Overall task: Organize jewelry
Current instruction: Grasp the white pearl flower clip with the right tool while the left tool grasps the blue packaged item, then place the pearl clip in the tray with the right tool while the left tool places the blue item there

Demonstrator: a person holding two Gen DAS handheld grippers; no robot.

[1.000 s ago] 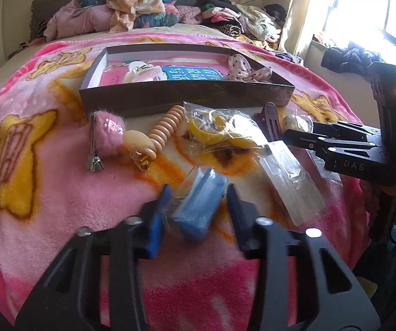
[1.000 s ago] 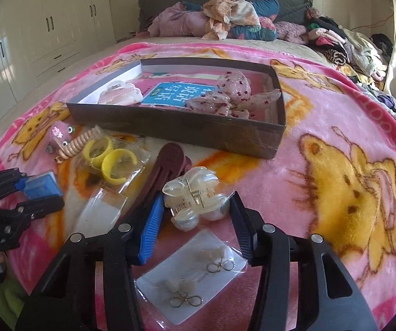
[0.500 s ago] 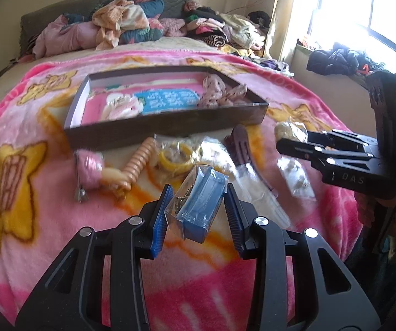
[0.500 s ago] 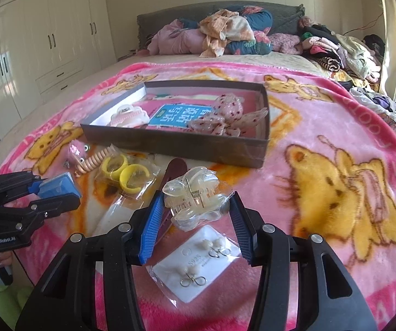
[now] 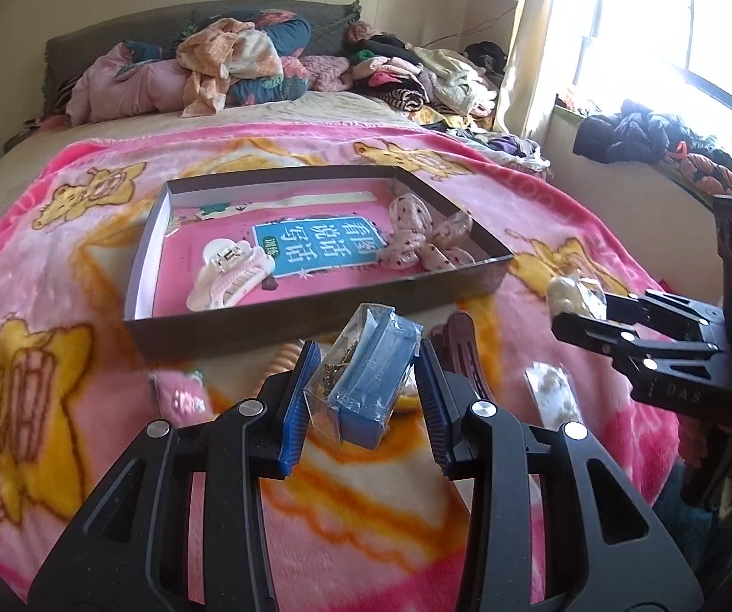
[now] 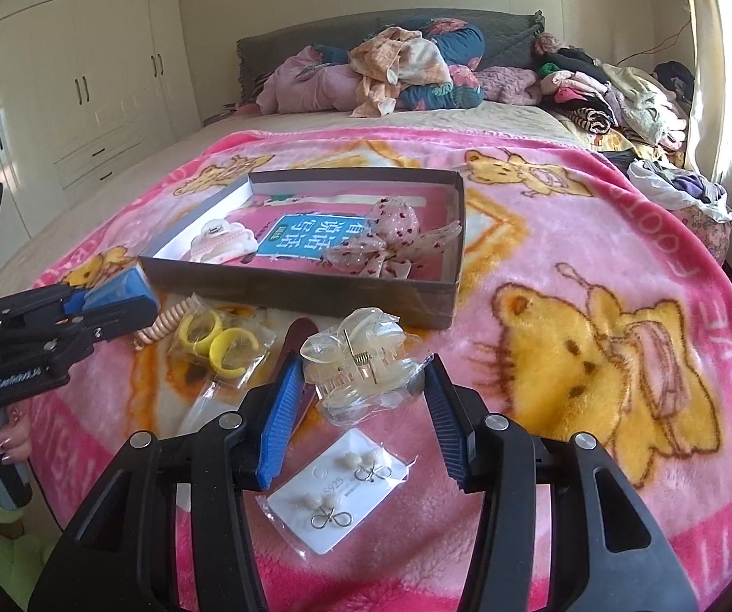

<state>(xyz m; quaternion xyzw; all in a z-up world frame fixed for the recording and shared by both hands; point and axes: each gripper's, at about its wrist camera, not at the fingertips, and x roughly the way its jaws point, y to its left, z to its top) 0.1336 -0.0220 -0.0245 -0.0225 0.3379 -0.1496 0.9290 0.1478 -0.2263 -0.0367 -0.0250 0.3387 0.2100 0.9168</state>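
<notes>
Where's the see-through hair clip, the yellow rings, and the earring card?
clear claw clip (image 6: 360, 372), right wrist view, on its spring hinge.
yellow rings (image 6: 220, 339), right wrist view, where they meet.
earring card (image 6: 337, 497), right wrist view, card's white middle.

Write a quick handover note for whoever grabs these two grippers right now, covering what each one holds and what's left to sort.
Left gripper: shut on the blue packet, lifted near the tray.
Right gripper: shut on the clear claw clip, lifted above the blanket.
Done: white claw clip and dotted bow lie in the tray.
Left: both held items, then earring card, yellow rings bag, dark clip, coil tie.
</notes>
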